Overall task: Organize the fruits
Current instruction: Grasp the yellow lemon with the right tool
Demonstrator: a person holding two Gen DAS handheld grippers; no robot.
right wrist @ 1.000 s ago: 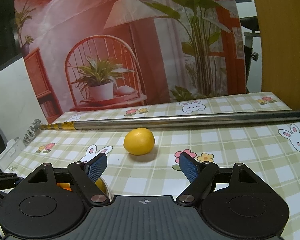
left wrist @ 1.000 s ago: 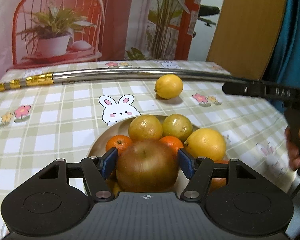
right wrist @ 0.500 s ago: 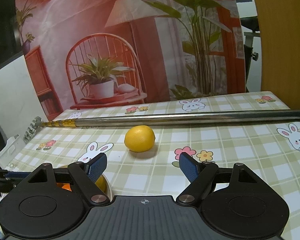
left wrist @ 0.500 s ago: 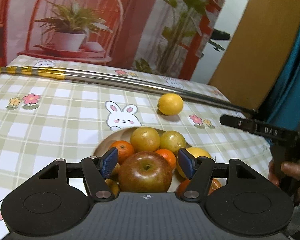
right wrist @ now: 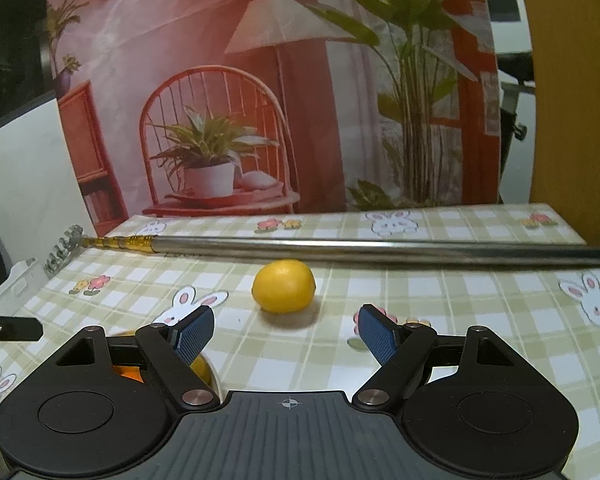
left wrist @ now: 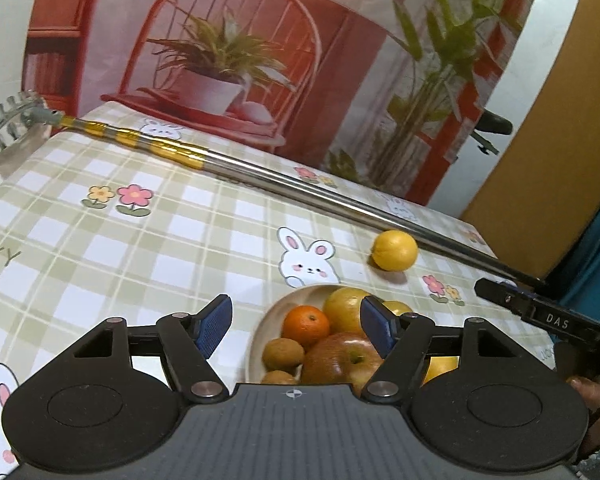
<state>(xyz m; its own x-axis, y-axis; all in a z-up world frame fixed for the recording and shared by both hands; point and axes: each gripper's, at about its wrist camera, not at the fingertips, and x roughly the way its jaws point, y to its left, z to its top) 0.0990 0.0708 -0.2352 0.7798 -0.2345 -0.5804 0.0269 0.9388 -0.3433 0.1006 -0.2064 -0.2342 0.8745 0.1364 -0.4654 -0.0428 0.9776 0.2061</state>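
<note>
My left gripper (left wrist: pixel 296 322) hangs with its jaws spread wide and nothing between them, above the near left edge of the plate (left wrist: pixel 268 320) on the counter (left wrist: pixel 140 256). The plate holds a red-brown apple (left wrist: pixel 340 356) at the front, a small orange (left wrist: pixel 306 326) behind it, two small brown fruits (left wrist: pixel 283 355) on its left, and yellowish fruit (left wrist: pixel 344 306) at the back, partly hidden by my blue pad. One lemon (left wrist: pixel 394 250) lies alone on the checked cloth beyond the plate, just beside the long metal pole (left wrist: pixel 300 192) that crosses the counter.

My right gripper (right wrist: pixel 286 334) is also spread open and empty, and the lemon (right wrist: pixel 283 292) sits on the cloth ahead of it, apart from both pads, near the pole (right wrist: pixel 340 247). A hand (left wrist: pixel 592 400) shows at the right edge of the left view.
</note>
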